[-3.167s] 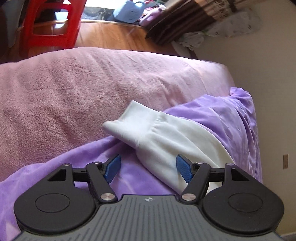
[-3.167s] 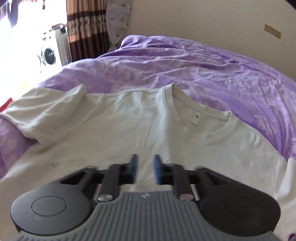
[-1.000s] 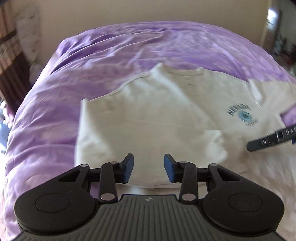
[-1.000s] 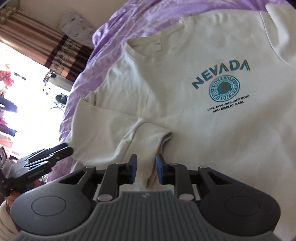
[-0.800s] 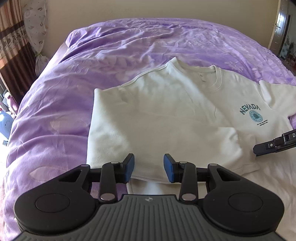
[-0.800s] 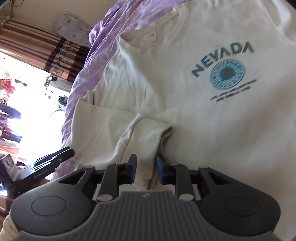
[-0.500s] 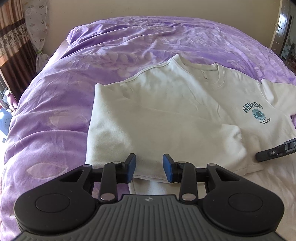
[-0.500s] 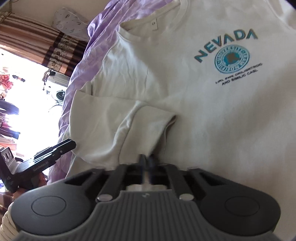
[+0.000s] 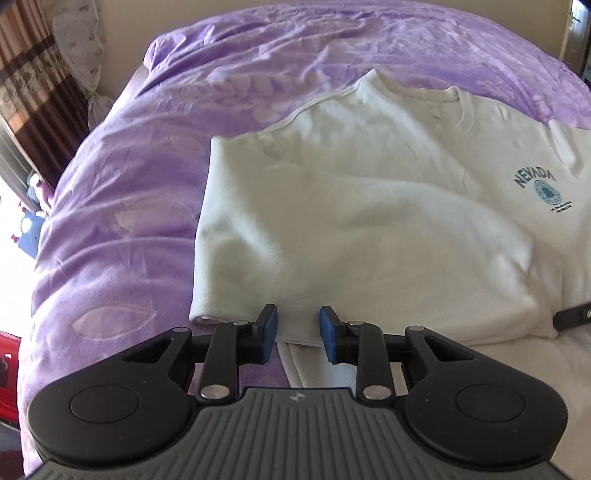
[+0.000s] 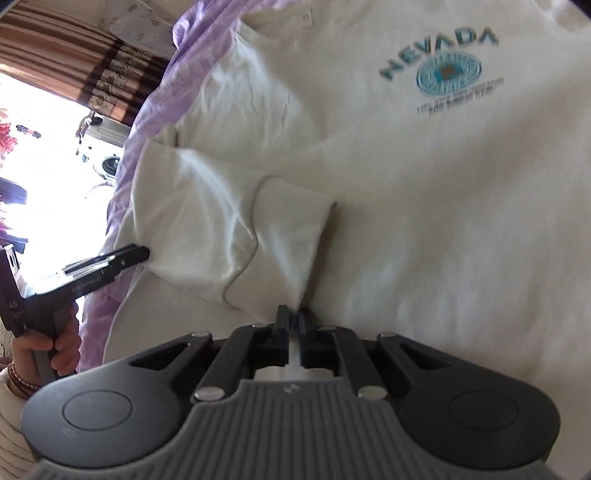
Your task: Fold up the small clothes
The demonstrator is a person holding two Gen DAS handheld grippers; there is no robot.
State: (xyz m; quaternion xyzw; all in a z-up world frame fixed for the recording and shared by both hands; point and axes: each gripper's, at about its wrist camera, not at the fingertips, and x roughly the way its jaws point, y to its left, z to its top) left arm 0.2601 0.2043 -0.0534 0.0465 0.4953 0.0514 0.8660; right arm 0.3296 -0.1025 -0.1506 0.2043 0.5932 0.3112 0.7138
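A cream sweatshirt (image 9: 351, 206) with a teal NEVADA print (image 10: 443, 59) lies face up on a purple bedspread (image 9: 122, 206). Its left sleeve (image 10: 229, 229) is folded across the body. My right gripper (image 10: 293, 321) is shut on the sleeve's cuff edge. My left gripper (image 9: 294, 325) is open, its blue pads astride the folded sleeve's near edge; it also shows in the right wrist view (image 10: 125, 258) at the fold's left side. The right gripper's tip (image 9: 572, 315) shows at the left wrist view's right edge.
Brown striped curtains (image 9: 26, 92) and a bright window (image 10: 44, 147) lie beyond the bed's left side. A beige wall (image 9: 147, 14) stands behind the bed. A red object (image 9: 7, 373) sits at the lower left edge.
My right gripper has closed on the cuff of the folded sleeve. My left gripper has moved closer to the folded sleeve's near edge and narrowed slightly, still open.
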